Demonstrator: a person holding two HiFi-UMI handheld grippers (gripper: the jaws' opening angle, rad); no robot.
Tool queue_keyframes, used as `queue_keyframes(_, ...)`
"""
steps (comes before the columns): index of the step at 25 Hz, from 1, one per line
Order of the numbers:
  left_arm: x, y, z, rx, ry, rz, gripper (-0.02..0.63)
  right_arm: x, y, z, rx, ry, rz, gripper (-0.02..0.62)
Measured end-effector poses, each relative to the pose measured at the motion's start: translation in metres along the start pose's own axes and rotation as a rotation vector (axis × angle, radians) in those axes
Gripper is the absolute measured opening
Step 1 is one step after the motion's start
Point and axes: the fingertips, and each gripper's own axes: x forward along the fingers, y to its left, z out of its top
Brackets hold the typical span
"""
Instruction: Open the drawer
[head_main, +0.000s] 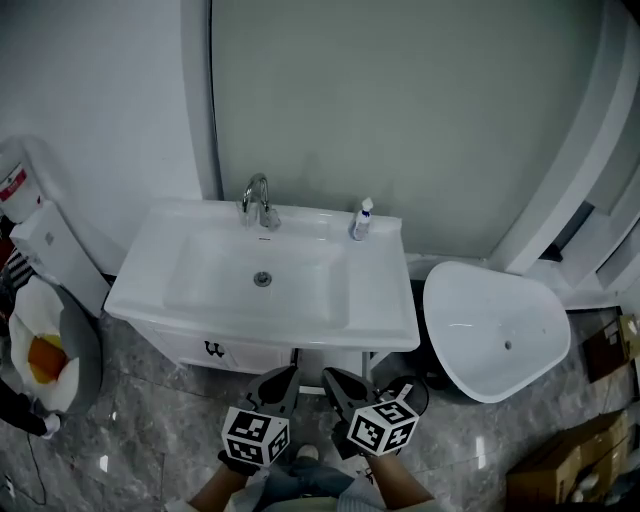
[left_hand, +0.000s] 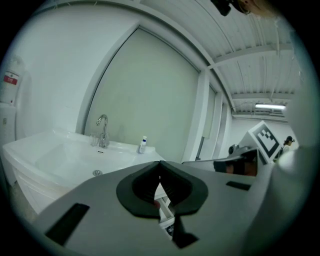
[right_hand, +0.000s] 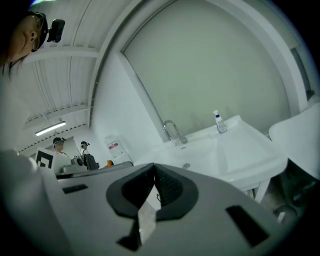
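A white vanity with a basin (head_main: 150, 262) stands against the wall. Below the basin's front edge shows the white drawer front (head_main: 240, 354) with a small dark handle (head_main: 213, 349). Both grippers are low in the head view, just in front of the vanity and side by side. My left gripper (head_main: 288, 373) has its jaws together with nothing in them, pointing over the basin (left_hand: 60, 155) in the left gripper view (left_hand: 159, 165). My right gripper (head_main: 330, 376) is shut and empty too, its tips meeting (right_hand: 154, 166). Neither touches the drawer.
A chrome faucet (head_main: 258, 198) and a small bottle (head_main: 361, 220) stand on the basin's back ledge. A white tub-shaped shell (head_main: 495, 330) sits to the right, cardboard boxes (head_main: 570, 465) beyond it. White equipment (head_main: 45, 245) and a fried-egg cushion (head_main: 40, 352) are at left. The floor is grey marble.
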Motion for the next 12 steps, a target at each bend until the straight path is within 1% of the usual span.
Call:
queue_keyframes(6, -0.003, -0.019, 0.036, 0.037, -0.039, -0.054, 0.017, -0.013, 0.025, 0.045, -0.071, -0.076, 0.062, 0.011)
queue_keyframes(12, -0.008, -0.034, 0.061, 0.053, -0.080, -0.091, 0.017, -0.024, 0.040, 0.061, -0.094, -0.085, 0.085, 0.011)
